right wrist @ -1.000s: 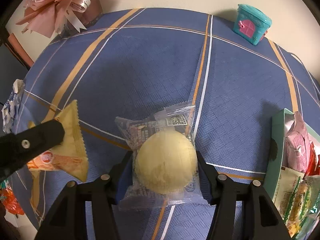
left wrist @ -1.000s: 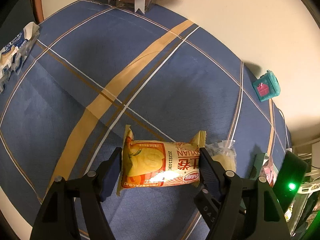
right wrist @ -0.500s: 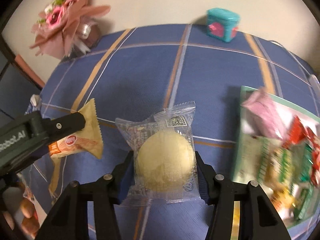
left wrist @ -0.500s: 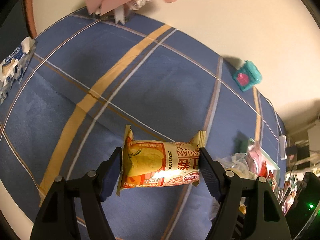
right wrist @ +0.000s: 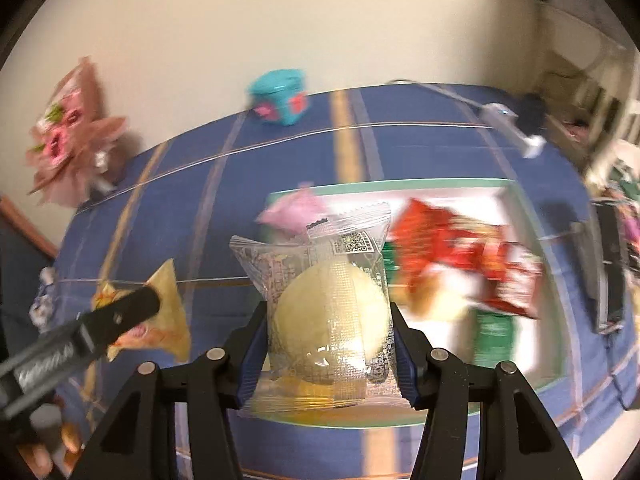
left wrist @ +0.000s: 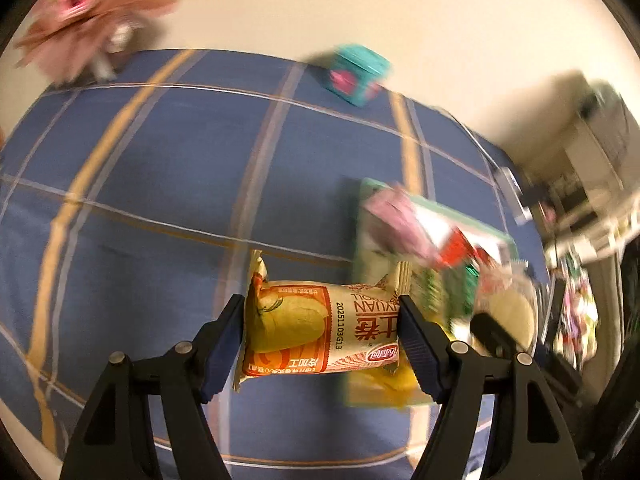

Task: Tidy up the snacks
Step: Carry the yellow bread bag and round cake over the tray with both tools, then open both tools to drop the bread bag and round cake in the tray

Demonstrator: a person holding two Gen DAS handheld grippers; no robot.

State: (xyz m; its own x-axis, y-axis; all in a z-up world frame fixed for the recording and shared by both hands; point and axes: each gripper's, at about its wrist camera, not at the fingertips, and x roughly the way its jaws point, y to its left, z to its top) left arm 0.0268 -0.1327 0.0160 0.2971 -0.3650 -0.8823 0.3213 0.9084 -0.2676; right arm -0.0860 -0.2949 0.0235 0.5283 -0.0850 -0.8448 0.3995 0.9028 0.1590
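My left gripper (left wrist: 320, 332) is shut on an orange and yellow roll packet (left wrist: 320, 332), held crosswise above the blue plaid tablecloth (left wrist: 160, 184), just left of the green snack tray (left wrist: 472, 216). My right gripper (right wrist: 328, 336) is shut on a clear-wrapped pale round bun (right wrist: 328, 312), held above the tray's (right wrist: 400, 186) near left part. In the right wrist view the left gripper (right wrist: 120, 312) with its packet (right wrist: 168, 312) shows at the left. The bun (left wrist: 508, 312) shows at the right of the left wrist view.
The tray holds a pink packet (right wrist: 296, 208), red packets (right wrist: 460, 256) and green ones (right wrist: 496, 332). A teal toy box (right wrist: 280, 96) and a pink flower bouquet (right wrist: 68, 136) stand at the table's far edge by the wall. A cable with a plug (right wrist: 516, 120) lies far right.
Both grippers have lifted and swung right with their snacks, from mid-table toward the tray. The bun now hangs over the tray; the roll packet sits beside its left edge.
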